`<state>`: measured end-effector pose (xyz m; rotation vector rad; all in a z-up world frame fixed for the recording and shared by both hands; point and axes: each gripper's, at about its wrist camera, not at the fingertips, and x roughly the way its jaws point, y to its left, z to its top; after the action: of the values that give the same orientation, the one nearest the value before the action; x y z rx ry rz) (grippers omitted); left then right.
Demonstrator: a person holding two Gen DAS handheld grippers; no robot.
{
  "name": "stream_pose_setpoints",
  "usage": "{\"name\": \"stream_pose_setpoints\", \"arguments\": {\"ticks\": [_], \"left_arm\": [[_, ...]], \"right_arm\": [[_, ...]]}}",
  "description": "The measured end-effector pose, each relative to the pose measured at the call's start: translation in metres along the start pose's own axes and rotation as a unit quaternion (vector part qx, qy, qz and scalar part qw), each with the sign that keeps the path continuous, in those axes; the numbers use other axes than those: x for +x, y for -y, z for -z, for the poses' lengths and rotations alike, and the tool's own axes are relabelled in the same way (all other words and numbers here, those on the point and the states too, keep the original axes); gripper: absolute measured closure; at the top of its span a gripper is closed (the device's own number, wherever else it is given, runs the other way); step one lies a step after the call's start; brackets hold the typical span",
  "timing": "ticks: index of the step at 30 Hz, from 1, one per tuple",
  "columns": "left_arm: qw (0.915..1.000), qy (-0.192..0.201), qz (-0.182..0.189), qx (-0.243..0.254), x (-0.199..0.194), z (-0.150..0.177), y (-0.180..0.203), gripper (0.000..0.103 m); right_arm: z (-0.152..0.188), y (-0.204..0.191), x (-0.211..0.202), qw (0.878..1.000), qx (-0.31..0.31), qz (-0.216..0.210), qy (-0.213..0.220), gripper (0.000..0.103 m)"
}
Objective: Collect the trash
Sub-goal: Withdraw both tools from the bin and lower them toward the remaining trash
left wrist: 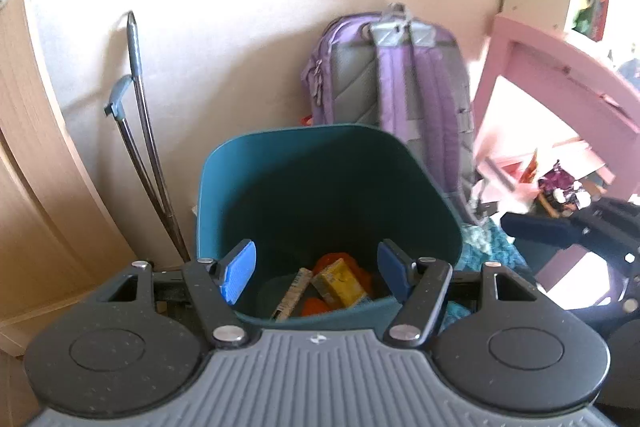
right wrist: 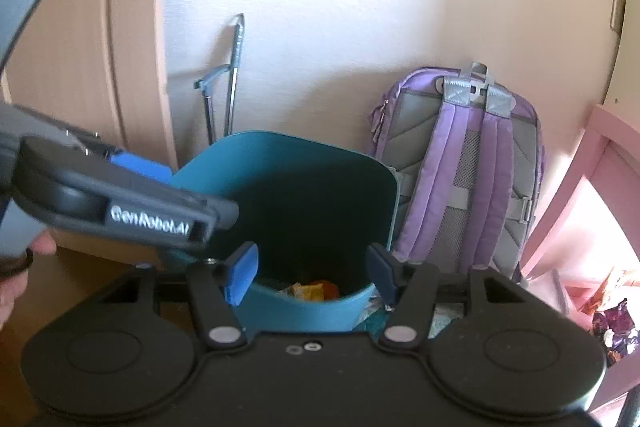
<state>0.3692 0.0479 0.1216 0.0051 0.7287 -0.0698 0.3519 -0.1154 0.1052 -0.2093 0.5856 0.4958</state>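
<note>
A teal trash bin (left wrist: 320, 187) stands by the wall. Inside lie a yellow carton (left wrist: 340, 283), a cardboard strip (left wrist: 290, 293) and orange scraps (left wrist: 316, 307). My left gripper (left wrist: 318, 273) is open and empty just above the bin's near rim. My right gripper (right wrist: 312, 275) is open and empty, also over the bin (right wrist: 312, 203), whose yellow and orange trash (right wrist: 312, 291) shows below. The left gripper's body (right wrist: 120, 203) reaches in from the left in the right wrist view. The right gripper (left wrist: 560, 227) shows at the right edge of the left wrist view.
A purple backpack (right wrist: 460, 167) leans on the wall right of the bin. A metal-handled dustpan (left wrist: 140, 131) stands left of it. A door (right wrist: 80, 67) is at far left. Pink furniture (left wrist: 560, 99) with wrappers (right wrist: 612, 327) beneath is at right.
</note>
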Motion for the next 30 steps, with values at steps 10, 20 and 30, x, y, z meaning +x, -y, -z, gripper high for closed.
{"name": "stream_pose_setpoints", "arguments": {"ticks": [10,20,30], "left_arm": [[0.9996,0.024,0.010,0.010,-0.074,0.030,0.021,0.028],[0.9996,0.025,0.013,-0.009,-0.112,0.082,0.021,0.023],[0.9998,0.007,0.016,-0.014,-0.109,0.151,0.022,0.006]], "right_arm": [[0.030,-0.013,-0.070,1.000,-0.017,-0.011,0.011,0.041],[0.063,-0.009,-0.123,0.999,0.016,-0.035,0.036,0.036],[0.107,-0.013,-0.123,0.999,0.019,-0.047,0.019,0.034]]}}
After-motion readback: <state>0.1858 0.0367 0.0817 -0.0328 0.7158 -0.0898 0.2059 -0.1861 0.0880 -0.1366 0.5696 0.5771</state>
